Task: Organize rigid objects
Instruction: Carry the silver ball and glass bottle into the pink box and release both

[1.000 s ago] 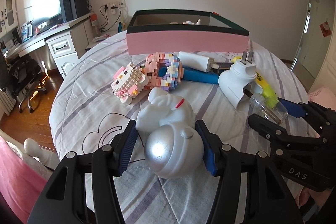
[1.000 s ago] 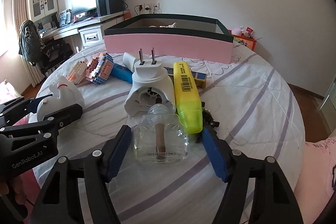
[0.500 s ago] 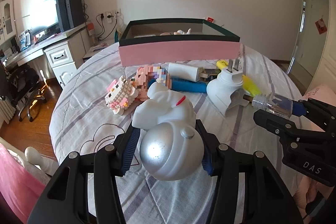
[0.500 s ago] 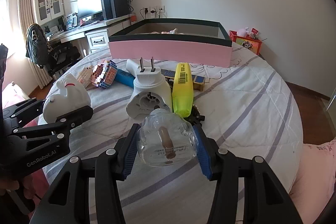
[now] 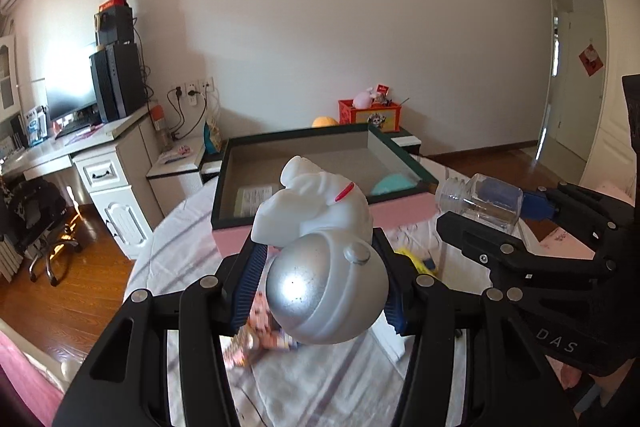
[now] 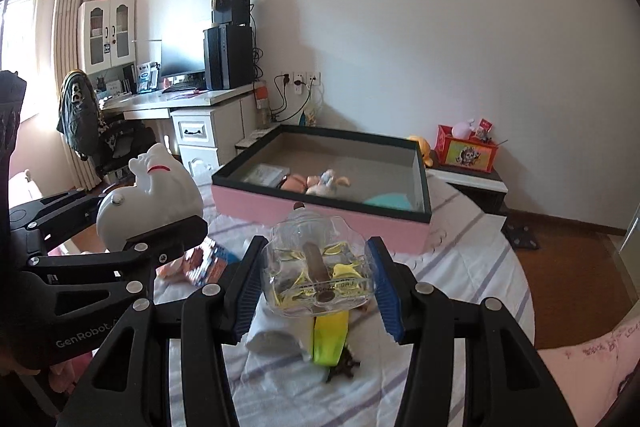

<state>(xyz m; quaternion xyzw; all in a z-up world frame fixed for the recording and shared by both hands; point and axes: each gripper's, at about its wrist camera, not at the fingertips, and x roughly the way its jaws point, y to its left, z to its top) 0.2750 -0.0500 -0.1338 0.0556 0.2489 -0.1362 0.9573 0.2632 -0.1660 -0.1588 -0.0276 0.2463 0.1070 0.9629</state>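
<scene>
1. Left gripper (image 5: 320, 287) is clamped around a white-and-silver plastic astronaut figure (image 5: 320, 239), blue pads pressing on the silver helmet from both sides. It's up in the air, well off the bed, with the white body pointing forward and away from the gripper.

2. Right gripper (image 6: 316, 283) has a clear, squat glass bottle with a brown stick inside (image 6: 318, 267) pinched between its pads. Also held up off the bed. The neck points forward, toward the box.

3. The target looks like the big shallow pink-sided box with a dark green rim (image 6: 320, 203). It sits straight ahead of both grippers at the far side of the striped white bedsheet (image 6: 460, 251). Inside I can see a few small toy figures (image 6: 320, 183), a leaflet and something teal in a corner.

4. The relation that matters: the box lies forward of and below both held items, with its long pink wall running crosswise to the approach. In the left wrist view the astronaut overlaps the near rim, but neither load has reached the open interior yet.

5. Which one is nearer? Hard to call, they look roughly level, side by side, close but apart.

6. Left behind on the sheet under the right gripper: a yellow highlighter (image 6: 330, 339) and a white chunky thing, plus some pink brick toys (image 6: 200, 263) to the left.

7. My guess is both need carrying forward over that near wall before letting go.
</scene>
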